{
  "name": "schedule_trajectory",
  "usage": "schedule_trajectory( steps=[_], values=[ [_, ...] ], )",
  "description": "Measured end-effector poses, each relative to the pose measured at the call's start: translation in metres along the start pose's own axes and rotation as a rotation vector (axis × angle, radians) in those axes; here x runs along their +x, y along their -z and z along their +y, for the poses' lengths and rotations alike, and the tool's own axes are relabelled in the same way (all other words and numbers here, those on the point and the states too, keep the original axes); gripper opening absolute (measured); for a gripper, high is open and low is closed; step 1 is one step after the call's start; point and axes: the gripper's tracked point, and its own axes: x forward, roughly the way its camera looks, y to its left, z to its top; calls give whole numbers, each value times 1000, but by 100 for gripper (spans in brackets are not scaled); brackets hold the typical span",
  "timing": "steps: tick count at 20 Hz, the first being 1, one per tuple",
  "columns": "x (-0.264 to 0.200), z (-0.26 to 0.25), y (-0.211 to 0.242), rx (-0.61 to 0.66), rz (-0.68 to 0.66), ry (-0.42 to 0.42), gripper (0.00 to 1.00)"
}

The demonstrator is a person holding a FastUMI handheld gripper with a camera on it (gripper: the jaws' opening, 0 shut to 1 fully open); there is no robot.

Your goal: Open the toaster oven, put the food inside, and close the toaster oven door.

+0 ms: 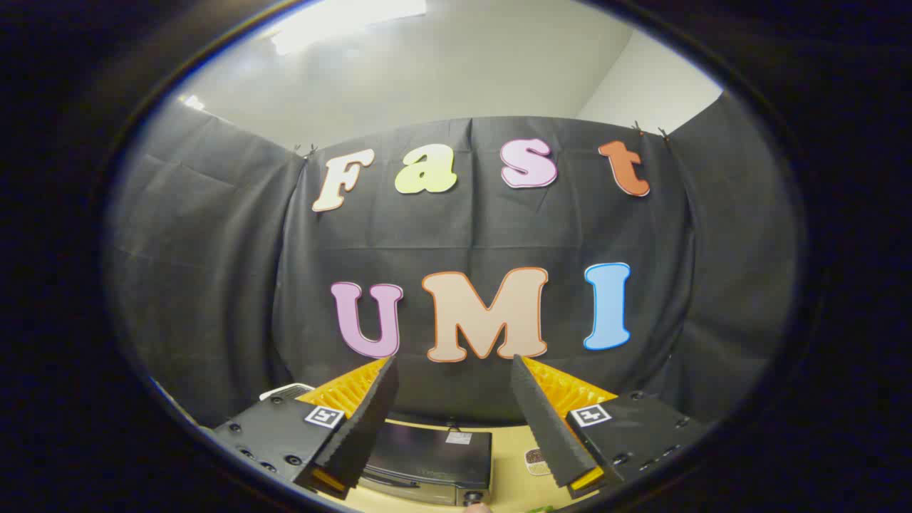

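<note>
The toaster oven (427, 463) sits low between and below the two fingers, on a pale yellow worktop (509, 470), toward its back edge where the black cloth wall (463, 242) comes down. It shows from above and a little in front: a dark flat top, a strip of the front face with what looks like a bar handle along the door's upper edge, and a round knob (473, 496) at the front right corner. Whether the door is shut I cannot fully tell, though it seems so.

I judge the oven a stiff, fairly heavy metal box that should stay put under a light pull; the door is likely glass-fronted and hinged low, so the handle bar is the place to take hold, drawing it outward and down. Smooth metal may slip between the pads.

Just right of the oven lies a small pale thing with dark specks (536, 461), possibly the food; too small to say.

The gripper (456, 370) hovers above, fingers spread wide apart, holding nothing.
</note>
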Motion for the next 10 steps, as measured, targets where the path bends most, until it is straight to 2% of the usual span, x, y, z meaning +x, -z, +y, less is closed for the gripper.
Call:
schedule_trajectory(
  steps=[10],
  values=[
    [2,2,14,0,37,-4,99]
  ],
)
